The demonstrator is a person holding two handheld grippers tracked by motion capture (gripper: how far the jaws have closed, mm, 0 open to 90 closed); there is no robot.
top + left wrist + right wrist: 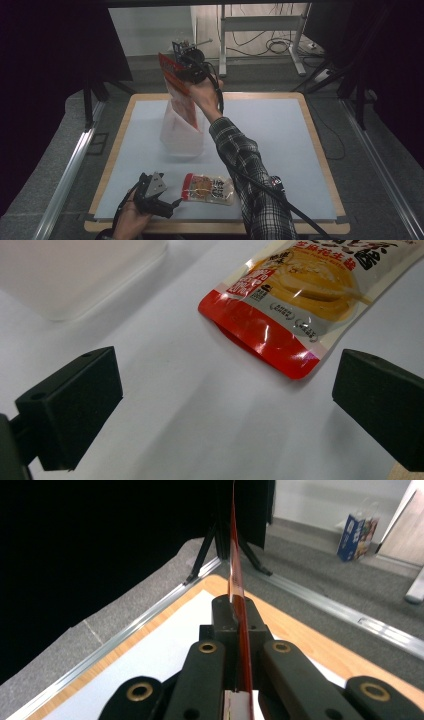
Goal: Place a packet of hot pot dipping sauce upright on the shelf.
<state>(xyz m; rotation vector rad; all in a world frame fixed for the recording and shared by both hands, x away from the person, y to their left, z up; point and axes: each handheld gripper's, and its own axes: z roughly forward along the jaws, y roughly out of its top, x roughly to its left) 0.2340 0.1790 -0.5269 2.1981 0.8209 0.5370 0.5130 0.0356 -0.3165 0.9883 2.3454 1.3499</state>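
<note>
The red snack bag is up in the air, over the far part of the table. The right gripper holds it. In the high view the bag hangs tilted, with its low end dipping into the top of a clear plastic tub. The tub stands on the white mat, a bit to the 12 o'clock side of the middle of the table.

In the right gripper view, the bag is seen from its thin edge, like a red line going up. The two black jaws are pressed together on it, one on each side, so this gripper is closed tight on the bag.

A second snack bag lies flat on the mat near the 6 o'clock edge of the table. It has a red end and a picture of food on it. The left gripper sits just beside it, at the bag's 9 o'clock side, close to the table edge.

In the left gripper view, the two black jaws stand wide apart with nothing between them but the white mat. The second snack bag lies ahead toward 1 o'clock, with its red end nearest the jaws. The tub shows at 11 o'clock.

A sleeve with a check pattern covers the right arm.
</note>
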